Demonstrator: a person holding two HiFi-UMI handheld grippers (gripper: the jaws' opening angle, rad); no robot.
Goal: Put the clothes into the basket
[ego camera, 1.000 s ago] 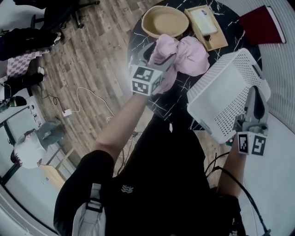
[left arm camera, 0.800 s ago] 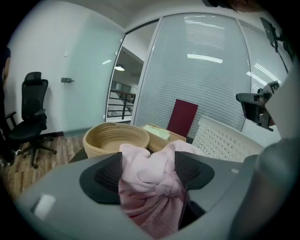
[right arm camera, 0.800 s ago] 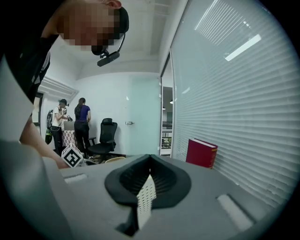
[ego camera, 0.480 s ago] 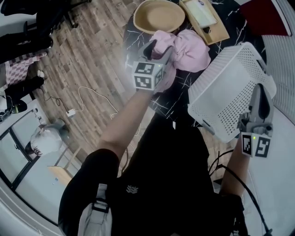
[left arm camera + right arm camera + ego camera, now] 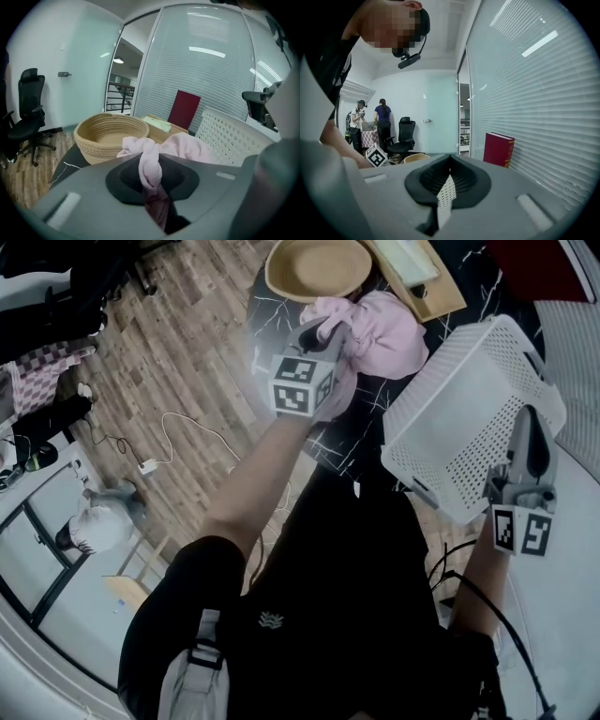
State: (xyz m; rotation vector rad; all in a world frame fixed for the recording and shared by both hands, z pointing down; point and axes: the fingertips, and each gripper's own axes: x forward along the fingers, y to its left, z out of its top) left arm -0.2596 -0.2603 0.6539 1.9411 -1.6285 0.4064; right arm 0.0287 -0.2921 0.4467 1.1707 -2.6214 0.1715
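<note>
as the left gripper (image 5: 330, 332) is closing on the pink garment (image 5: 386, 329) beside the basket (image 5: 469, 418), it is probably needing a deep, bunched bite.

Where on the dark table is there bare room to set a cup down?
Two bare patches: the left edge of the table, bordered by the woven bowl and the pink cloth, and the near gap between the pink cloth and the white basket. The far side is crowded: bowl, wooden tray and cloth lie close together.
</note>
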